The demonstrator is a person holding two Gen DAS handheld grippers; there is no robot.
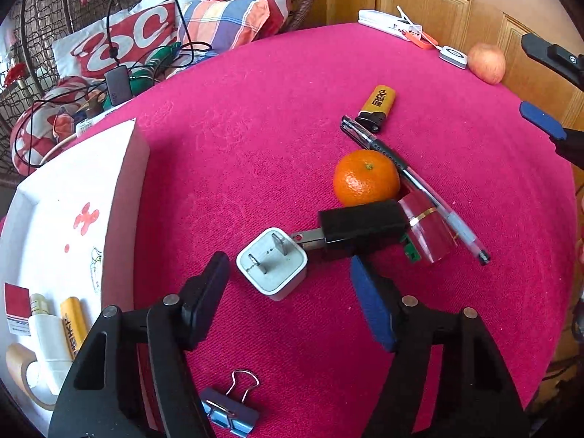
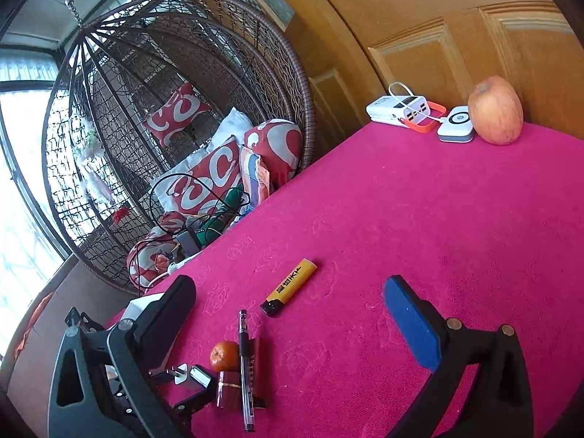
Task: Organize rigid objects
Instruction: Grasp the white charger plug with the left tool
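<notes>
On the pink table, my left gripper [image 1: 290, 297] is open, its fingers either side of a white plug adapter [image 1: 272, 262] lying prongs up. A black USB device [image 1: 359, 228] touches the adapter. Behind it lie an orange [image 1: 366, 177], a red clear case [image 1: 427, 228], a pen [image 1: 412, 182] and a yellow lighter [image 1: 377, 107]. A white box [image 1: 65, 237] at left holds tubes and a second yellow lighter [image 1: 74, 319]. My right gripper [image 2: 292, 314] is open and empty above the table, right of the lighter [image 2: 290, 286] and pen [image 2: 245, 368].
A blue binder clip [image 1: 230, 408] lies by the near edge. An apple [image 2: 495, 110], a white power bank [image 2: 398, 109] and a small white device [image 2: 456, 124] sit at the far edge by wooden doors. A wicker hanging chair [image 2: 175, 138] with cushions stands beyond the table.
</notes>
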